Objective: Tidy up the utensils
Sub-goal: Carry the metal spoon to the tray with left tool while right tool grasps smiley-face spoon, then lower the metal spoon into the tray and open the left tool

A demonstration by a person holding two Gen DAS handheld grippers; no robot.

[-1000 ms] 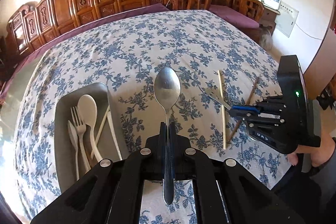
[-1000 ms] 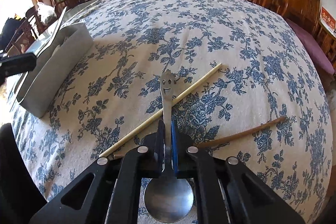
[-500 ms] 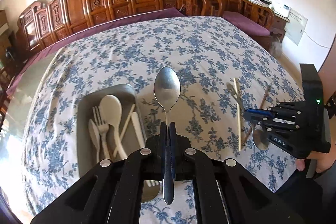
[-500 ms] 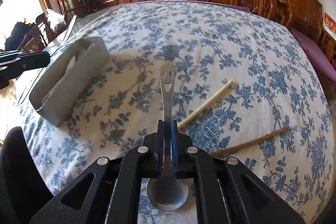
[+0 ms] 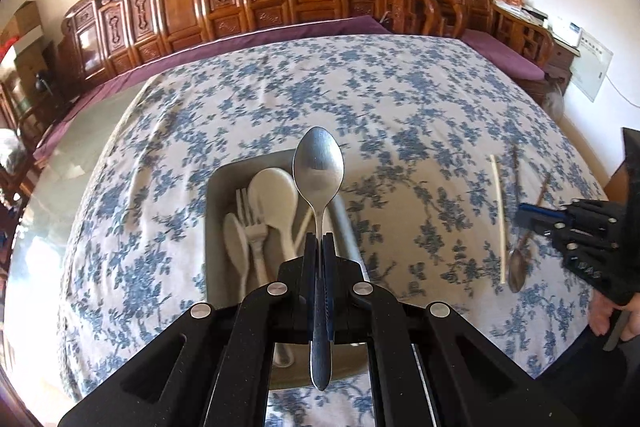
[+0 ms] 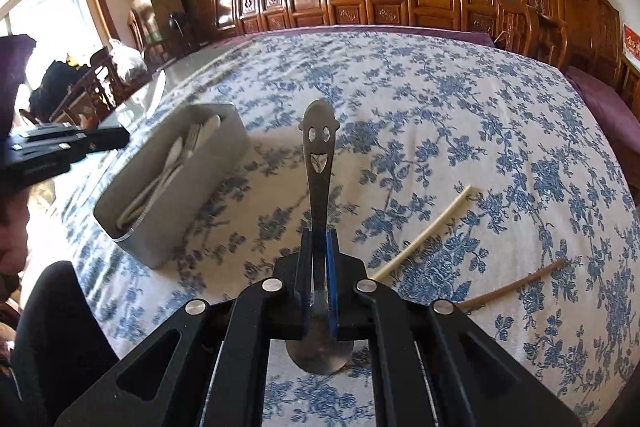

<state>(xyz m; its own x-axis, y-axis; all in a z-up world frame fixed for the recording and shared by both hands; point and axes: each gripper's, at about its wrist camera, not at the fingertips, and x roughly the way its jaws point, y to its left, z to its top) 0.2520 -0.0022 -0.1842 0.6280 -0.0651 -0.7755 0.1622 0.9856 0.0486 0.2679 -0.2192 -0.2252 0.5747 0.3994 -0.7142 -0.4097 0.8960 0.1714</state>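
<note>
Left gripper clamping a steel spoon by the handle, bowl forward, hanging over the gray tray holding white plastic cutlery. Right gripper pinching a smiley-handled spoon with bowl toward the camera, above the floral table. Lying just beside on the cloth: 2 chopsticks, 1 pale, 1 brown.

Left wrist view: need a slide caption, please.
Left gripper clamps a metal spoon above the grey utensil tray.
</note>
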